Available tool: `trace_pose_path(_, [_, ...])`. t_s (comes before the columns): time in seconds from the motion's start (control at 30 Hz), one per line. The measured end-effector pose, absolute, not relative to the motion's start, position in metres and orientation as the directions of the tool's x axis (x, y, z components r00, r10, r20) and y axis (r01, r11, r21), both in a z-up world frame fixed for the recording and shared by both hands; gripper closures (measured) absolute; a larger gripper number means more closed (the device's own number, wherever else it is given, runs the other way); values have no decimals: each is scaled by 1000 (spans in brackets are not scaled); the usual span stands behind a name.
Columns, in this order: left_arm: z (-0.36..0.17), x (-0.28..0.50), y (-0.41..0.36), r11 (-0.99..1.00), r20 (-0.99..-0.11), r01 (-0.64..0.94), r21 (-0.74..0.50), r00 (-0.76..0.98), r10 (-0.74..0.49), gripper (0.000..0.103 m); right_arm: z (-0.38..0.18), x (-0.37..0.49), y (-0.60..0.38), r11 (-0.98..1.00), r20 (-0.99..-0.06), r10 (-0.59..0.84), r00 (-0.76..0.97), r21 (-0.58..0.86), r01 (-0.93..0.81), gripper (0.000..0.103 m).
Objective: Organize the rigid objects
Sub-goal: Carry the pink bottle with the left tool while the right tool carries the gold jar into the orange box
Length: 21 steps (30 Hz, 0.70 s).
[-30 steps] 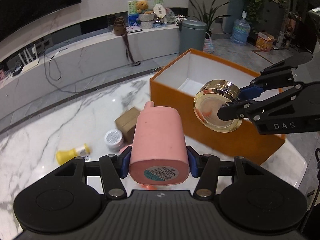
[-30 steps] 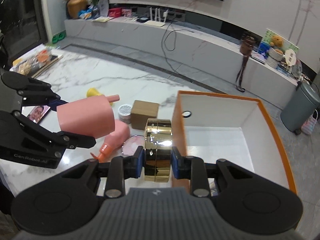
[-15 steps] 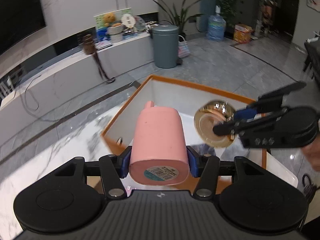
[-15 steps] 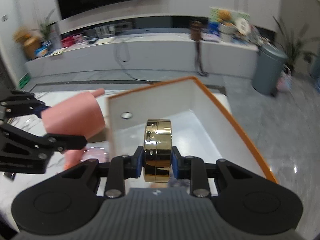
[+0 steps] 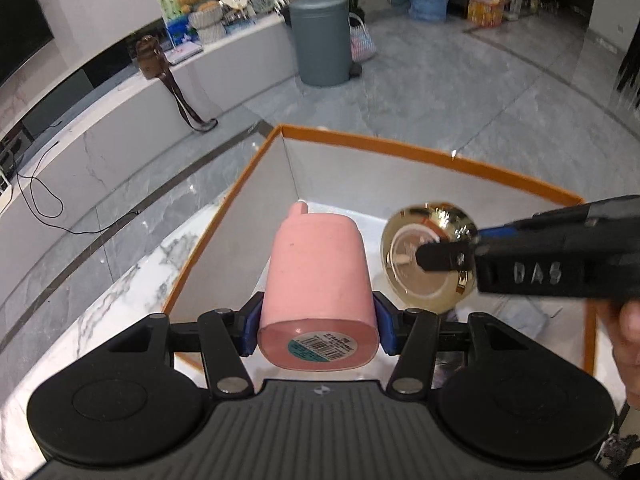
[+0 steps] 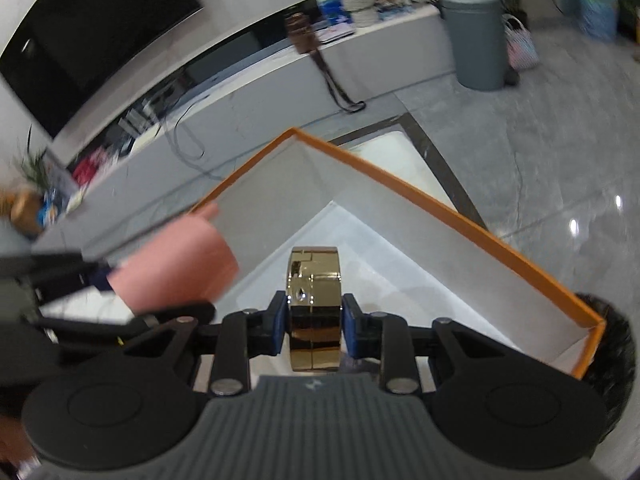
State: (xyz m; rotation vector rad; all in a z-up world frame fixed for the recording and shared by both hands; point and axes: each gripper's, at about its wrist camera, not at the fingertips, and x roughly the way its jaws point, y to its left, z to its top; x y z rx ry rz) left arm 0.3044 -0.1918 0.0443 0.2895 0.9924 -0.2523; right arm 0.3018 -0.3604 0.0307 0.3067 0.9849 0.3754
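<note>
My left gripper (image 5: 316,328) is shut on a pink cylindrical container (image 5: 318,280) with a barcode label on its near end. It holds it over the near left part of the open orange box (image 5: 440,158) with white inner walls. My right gripper (image 6: 314,328) is shut on a round gold tin (image 6: 315,300), held on edge above the box's white floor (image 6: 360,248). In the left wrist view the gold tin (image 5: 428,256) hangs just right of the pink container, and the right gripper (image 5: 460,258) reaches in from the right. In the right wrist view the pink container (image 6: 176,264) is at the left.
The box stands on a white marble table (image 5: 120,292) near its edge. Beyond are a grey floor, a grey bin (image 5: 320,40) and a low white shelf (image 5: 120,120) with a brown bag and clutter. A TV (image 6: 92,32) hangs on the wall.
Both grippers have moved with their objects from beside the box to over its open inside and lower into it. The loose items on the table have left the views.
</note>
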Motion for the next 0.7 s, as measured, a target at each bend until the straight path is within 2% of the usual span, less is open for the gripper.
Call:
trace_pose_path(0.17, [26, 324, -199, 915, -880, 364, 177, 475, -18, 40, 13, 322, -372, 850, -735, 467, 492, 526, -22, 76])
trace_pose_path(0.3, [14, 332, -200, 905, -897, 375, 201, 441, 16, 40, -3, 333, -368, 858, -777, 444, 447, 512, 37, 76])
trace_pose_path(0.7, [-14, 349, -201, 887, -922, 399, 231, 381, 69, 40, -31, 352, -344, 844, -792, 467, 393, 532, 70, 76])
